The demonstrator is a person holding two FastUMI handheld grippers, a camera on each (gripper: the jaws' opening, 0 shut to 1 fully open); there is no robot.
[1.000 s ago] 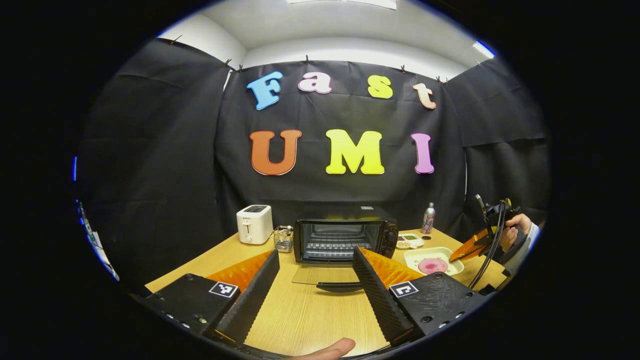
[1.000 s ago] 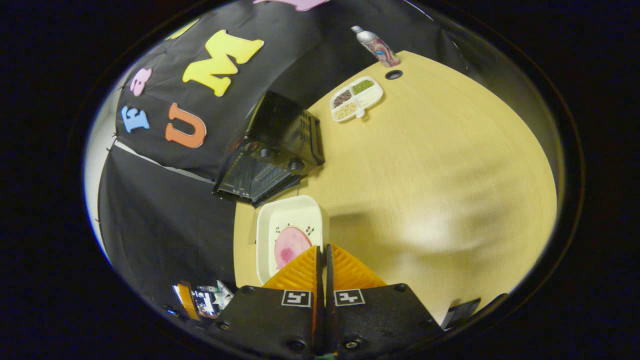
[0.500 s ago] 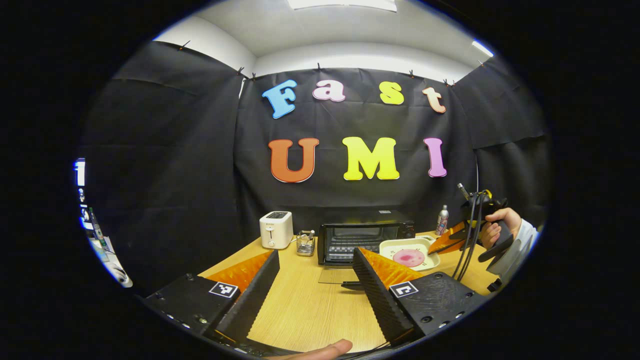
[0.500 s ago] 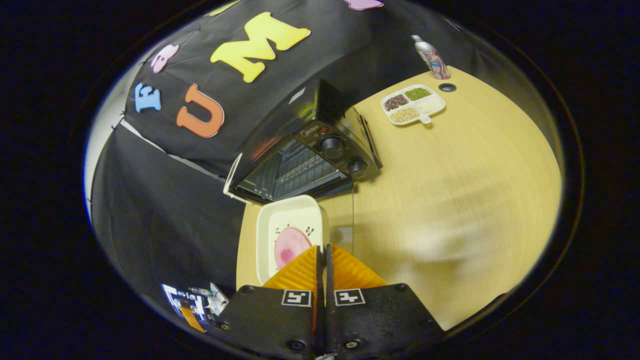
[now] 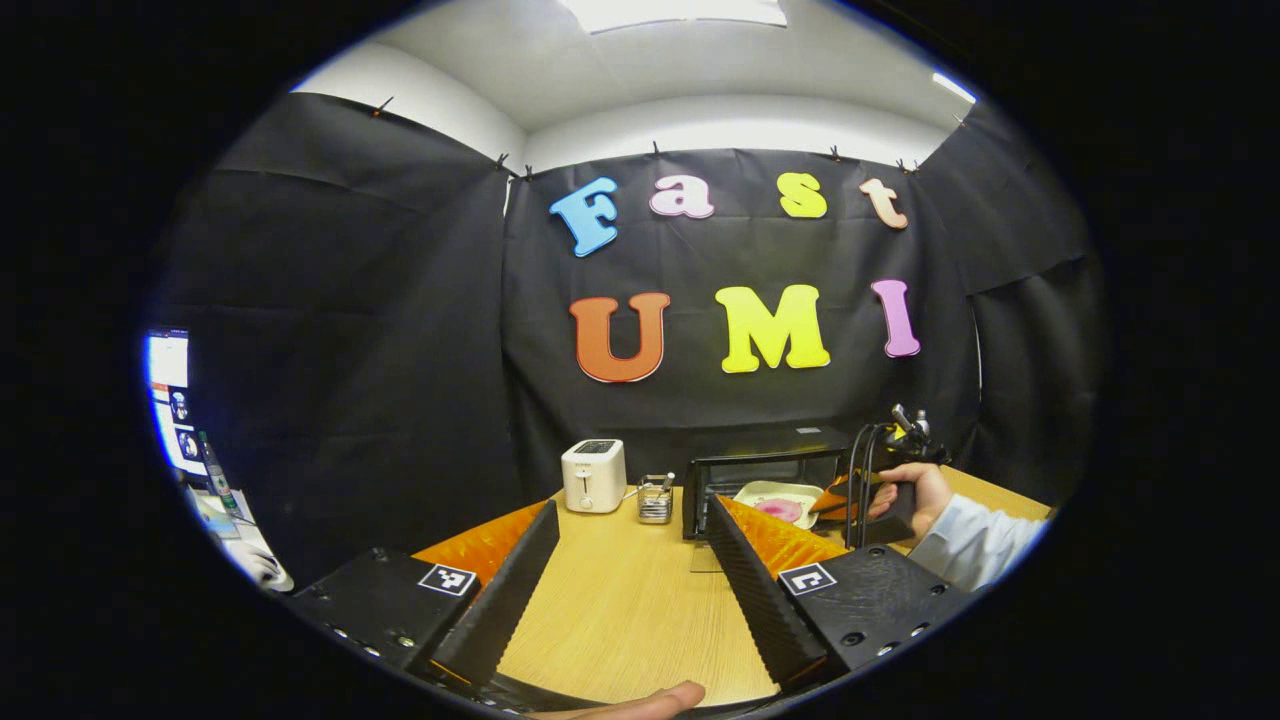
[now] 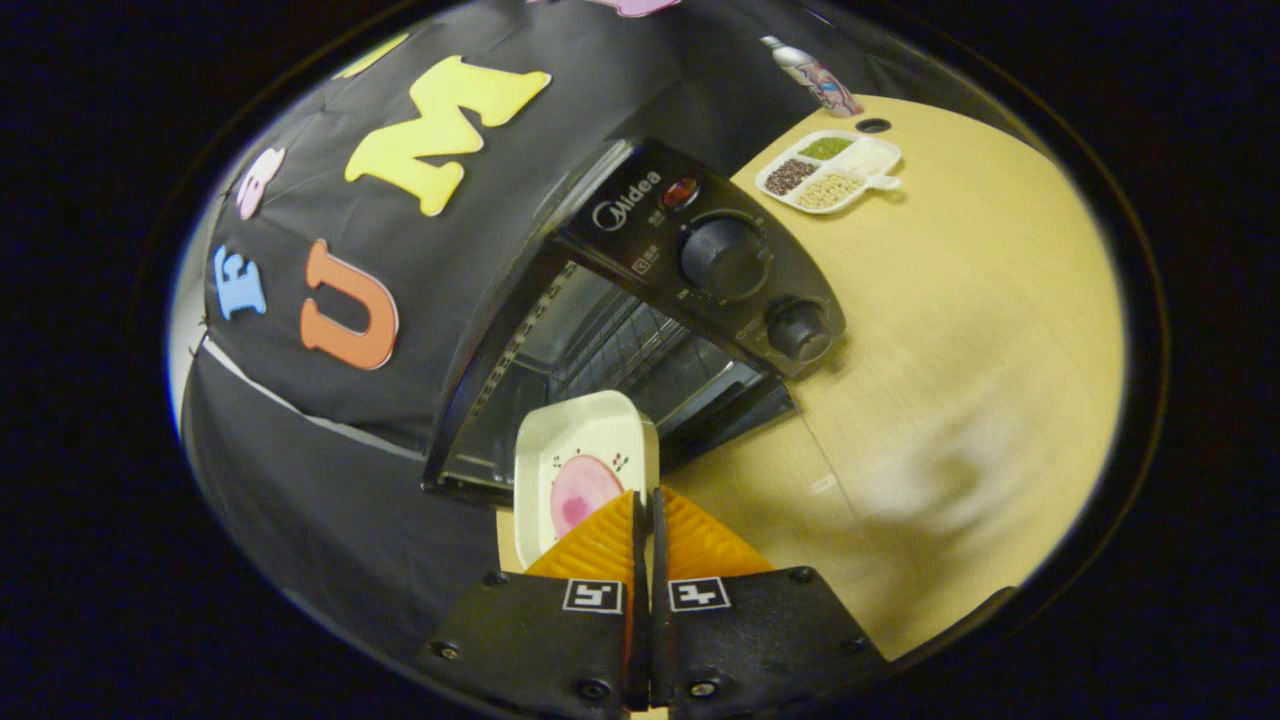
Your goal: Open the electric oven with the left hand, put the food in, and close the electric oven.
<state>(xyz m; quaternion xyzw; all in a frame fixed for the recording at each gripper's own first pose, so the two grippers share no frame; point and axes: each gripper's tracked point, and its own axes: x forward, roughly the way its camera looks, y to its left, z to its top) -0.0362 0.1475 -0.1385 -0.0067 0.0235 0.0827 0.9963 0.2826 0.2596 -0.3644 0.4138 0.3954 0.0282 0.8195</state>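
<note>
1. Pale wooden desk [image 5: 610,620] is stretching across the booth, with black cloth hanging as the wall behind it.
2. Nearest in the left gripper view, the left hand-held gripper [image 5: 628,580] is hovering over the bare desk with its fingers spread wide apart, grasping nothing.
3. In the right gripper view, the right hand-held gripper [image 6: 645,520] is clenching its fingers together on the near rim of a white rectangular ceramic tray [image 6: 575,440], which is carrying a round pink slice of food [image 6: 580,492].
4. That tray is hanging just in front of the open mouth of the black electric oven [image 6: 640,300]; its far edge is overlapping the opening, though whether it is inside I cannot tell.
5. The oven's glass door [image 6: 740,410] is lying folded down toward the desk.
6. Beyond the left gripper, a hand [image 5: 915,490] in a pale sleeve is holding the right gripper beside the oven.
7. Left of the oven, a small wire basket [image 5: 655,500] and a white two-slot toaster [image 5: 593,476] are standing.
8. Farther off in the right gripper view, a white divided dish of grains [image 6: 828,172] and a patterned metal bottle [image 6: 815,78] are sitting near the wall.
</note>
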